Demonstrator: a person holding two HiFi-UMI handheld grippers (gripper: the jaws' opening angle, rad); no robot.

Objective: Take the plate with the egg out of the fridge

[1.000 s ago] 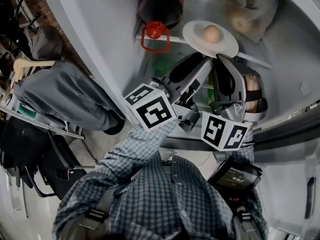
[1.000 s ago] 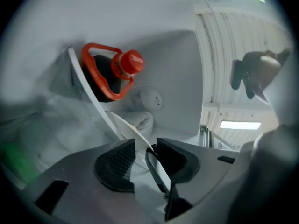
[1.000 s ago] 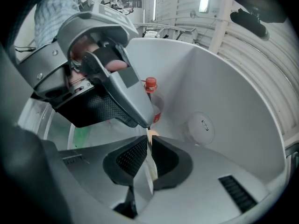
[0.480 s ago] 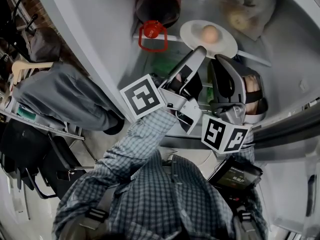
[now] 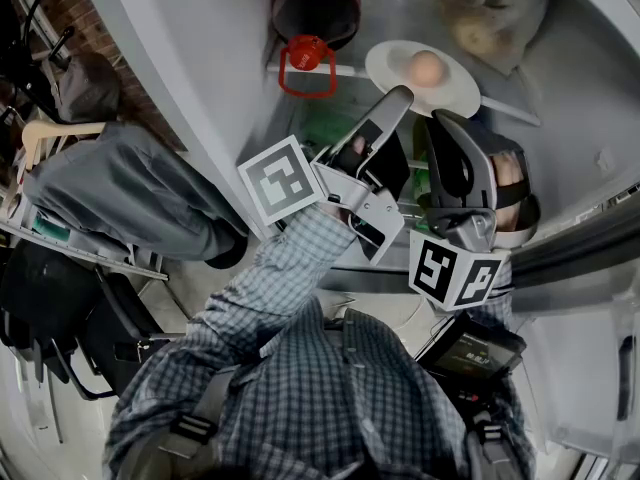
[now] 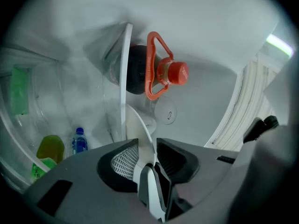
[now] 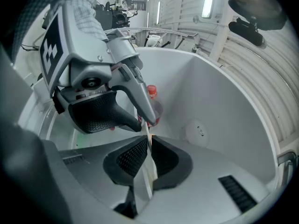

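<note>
Plate [image 5: 458, 92] sits at centre top of the head view, at the front edge of the fridge shelf [image 5: 512, 116]. The egg [image 5: 427, 68] lies loose in the plate's middle. Left gripper [image 5: 397, 98] is pinched on the near rim, and right gripper [image 5: 441, 118] is pinched on the rim just beside it. Two holds probably keep the plate level so the egg won't roll. A dark bottle [image 5: 318, 3] with a red cap [image 5: 308, 53] lies at upper left. A bag [image 5: 490, 8] is at upper right, contents unclear.

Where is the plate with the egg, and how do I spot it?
Look into the open white fridge. Between the dark jug with a red cap and the lumpy bag is the plate. It is the only flat, round, white thing there, with one tan egg on top.
</note>
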